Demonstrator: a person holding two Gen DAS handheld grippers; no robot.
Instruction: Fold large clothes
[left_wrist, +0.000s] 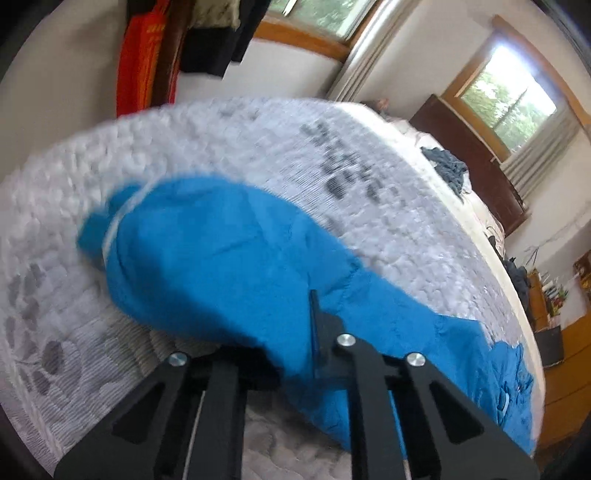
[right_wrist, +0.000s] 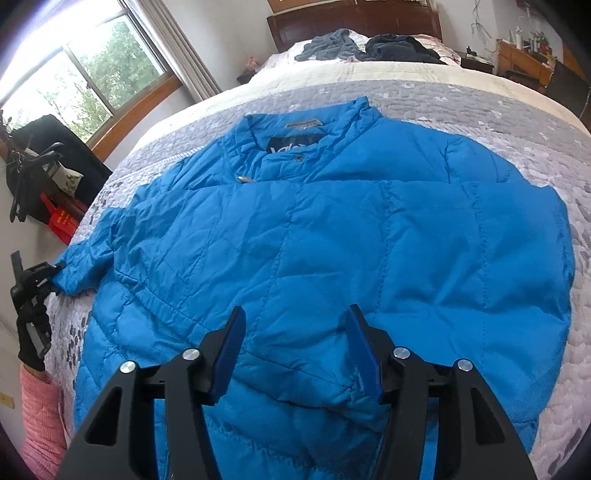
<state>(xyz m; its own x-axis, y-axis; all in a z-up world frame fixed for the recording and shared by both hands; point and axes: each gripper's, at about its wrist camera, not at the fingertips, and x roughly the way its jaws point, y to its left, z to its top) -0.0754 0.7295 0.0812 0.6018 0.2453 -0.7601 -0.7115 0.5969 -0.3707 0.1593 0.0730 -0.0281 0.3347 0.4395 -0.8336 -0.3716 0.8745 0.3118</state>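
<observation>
A blue quilted jacket (right_wrist: 332, 229) lies spread front-up on the grey patterned bedspread (right_wrist: 480, 110), collar toward the headboard. My right gripper (right_wrist: 295, 314) hovers open over the jacket's lower middle, blue pads apart, nothing between them. At the far left of the right wrist view, my left gripper (right_wrist: 55, 271) is at the cuff of the jacket's left sleeve (right_wrist: 85, 262), held by a gloved hand (right_wrist: 31, 350) with a pink sleeve. In the blurred left wrist view the blue sleeve (left_wrist: 221, 258) runs out from my left gripper (left_wrist: 295, 354), which is shut on the fabric; one finger is hidden under it.
Dark and grey clothes (right_wrist: 369, 46) are heaped near the wooden headboard (right_wrist: 351, 18). Red and black garments (left_wrist: 140, 55) hang on the wall beside the bed. A window (right_wrist: 74, 74) is on the left, a cluttered desk (right_wrist: 524, 55) on the far right.
</observation>
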